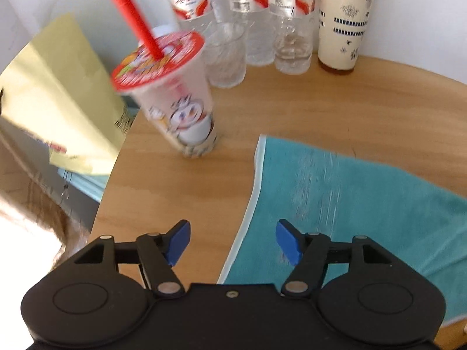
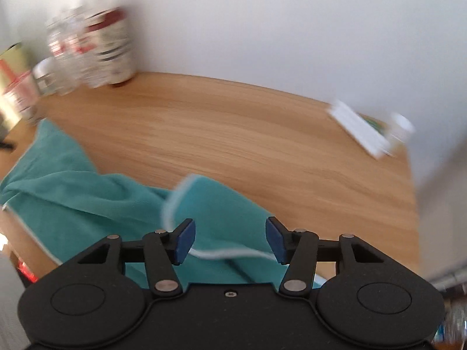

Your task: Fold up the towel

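The teal towel [image 1: 364,204] lies on the wooden tabletop [image 1: 321,102], not yet folded flat. In the left wrist view its pale-trimmed short edge runs toward the camera and the cloth beside it lies smooth. In the right wrist view the far part is rumpled, and one corner [image 2: 186,192] of the towel is flipped back over the towel's body, showing the pale hem.

The left gripper [image 1: 233,240] hovers above the towel's trimmed edge with its jaws wide apart and nothing between them. One blue pad is over bare wood, the other over cloth. The right gripper [image 2: 230,239] is also spread wide and empty, its jaws straddling the turned-over corner and the hem line just below it.

The step in hand looks like taking hold of the towel's end, one corner per gripper. To do it well, each gripper should drop low enough that one pad slides under the hem and the other lands on top, so it pinches a single layer right at a corner. On the right, that means catching the flipped corner itself, not the heaped cloth under it, or the fold will carry a crease. Both views are blurred by motion, so settling before closing would help.

Beyond the towel's trimmed edge stands a sealed drink cup [image 1: 172,96] with a red straw [image 1: 134,17]. It is close enough that a lifted towel end swung that way could tip it. Clear bottles [image 1: 248,14] and a cream canister [image 1: 344,23] stand farther back against the wall.
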